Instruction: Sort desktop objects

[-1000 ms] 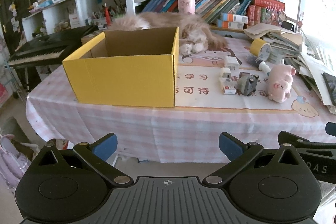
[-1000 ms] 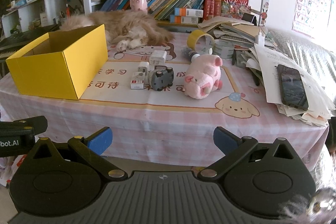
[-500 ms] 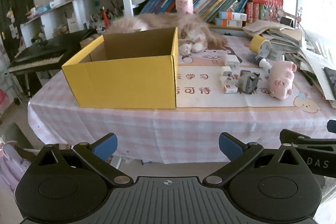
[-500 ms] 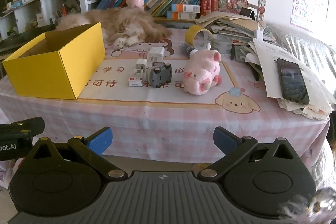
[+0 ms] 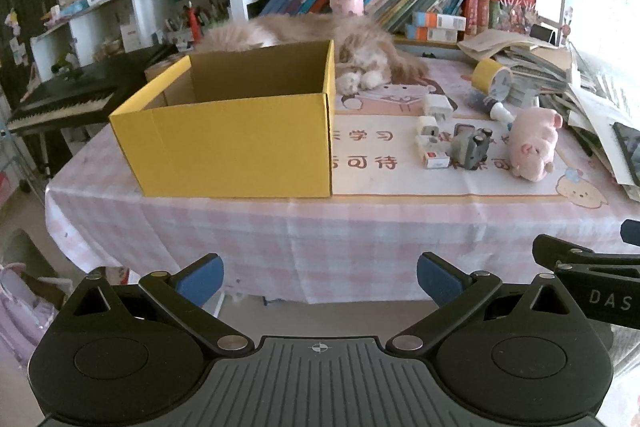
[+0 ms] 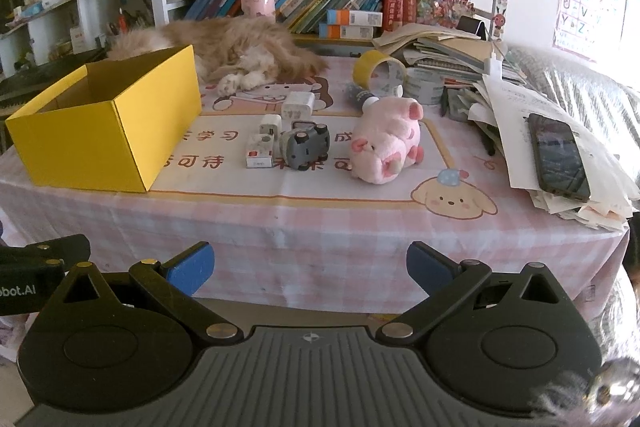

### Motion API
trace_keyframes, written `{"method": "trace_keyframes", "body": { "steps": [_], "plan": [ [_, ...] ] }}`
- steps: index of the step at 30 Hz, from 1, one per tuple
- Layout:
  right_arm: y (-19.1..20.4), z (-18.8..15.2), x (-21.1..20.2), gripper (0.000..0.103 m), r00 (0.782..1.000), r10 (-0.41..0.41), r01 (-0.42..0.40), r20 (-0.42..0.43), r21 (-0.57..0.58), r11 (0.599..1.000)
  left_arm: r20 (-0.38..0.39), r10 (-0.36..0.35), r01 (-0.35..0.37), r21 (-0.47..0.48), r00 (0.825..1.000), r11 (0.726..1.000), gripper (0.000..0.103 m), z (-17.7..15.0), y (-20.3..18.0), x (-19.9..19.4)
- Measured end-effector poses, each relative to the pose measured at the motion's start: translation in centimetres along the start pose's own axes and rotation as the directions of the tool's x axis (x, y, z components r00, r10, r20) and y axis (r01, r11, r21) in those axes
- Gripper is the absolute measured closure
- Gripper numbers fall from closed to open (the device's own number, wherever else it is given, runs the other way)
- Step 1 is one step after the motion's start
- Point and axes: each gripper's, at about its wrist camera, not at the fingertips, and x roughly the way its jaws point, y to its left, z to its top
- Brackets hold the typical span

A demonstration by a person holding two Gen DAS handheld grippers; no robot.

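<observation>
both tongs hang in front of the near edge of the surface (image 6: 320, 227), below its top, and hold nothing. the left tongs (image 5: 319, 277) stand spread wide, blue pads apart; the right tongs (image 6: 310, 265) are spread just as wide.

on the pink checked cloth, a yellow box (image 6: 104, 131) sits at the left end, open at the top, its long axis running from the near edge toward the shelves; nothing shows inside it from either view. right of it, on the printed mat (image 6: 320, 183), lies a close cluster: a small white and red box (image 6: 259, 157) lying flat, a white plug (image 6: 270, 125) just behind it, a larger white charger (image 6: 298, 110) behind that, and a grey toy car (image 6: 304, 145) tipped so that its wheels face the camera, touching or nearly touching the small box. just right of the car lies a pink plush pig (image 6: 386, 143) on its side, long axis slanting from near-left to far-right, snout toward the near-left. behind the pig a yellow tape roll (image 6: 378, 73) stands on edge, hole toward the camera.

a fluffy cat (image 6: 240, 51) lies along the back of the surface behind the box, paws pointing forward. a dark phone (image 6: 558, 157) rests on a paper stack (image 6: 516, 147) at the right end.
</observation>
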Motion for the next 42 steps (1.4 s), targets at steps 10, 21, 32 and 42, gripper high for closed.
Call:
{"method": "trace_keyframes", "body": {
  "steps": [10,21,32,42],
  "plan": [
    [-0.9,-0.1,0.3,0.0,0.999,-0.028,0.029,-0.017,0.06,0.998,-0.019,-0.023,0.023,-0.017,1.0,1.0,0.0,-0.2,0.5,0.3],
    [-0.6,-0.2,0.0,0.0,0.999,0.034,-0.034,-0.002,0.055,0.998,-0.024,-0.089,0.088,-0.018,0.996,0.996,0.0,-0.2,0.4,0.6],
    [-1.5,0.1,0.6,0.0,1.0,-0.005,0.006,-0.023,0.038,0.999,-0.029,-0.147,0.147,0.003,0.989,0.989,0.0,0.5,-1.2,1.5],
    [-4.1,1.2,1.8,0.0,0.999,-0.034,0.035,-0.034,0.03,0.999,-0.038,-0.199,0.2,0.001,0.979,0.98,0.0,1.7,-3.7,3.0]
  ]
}}
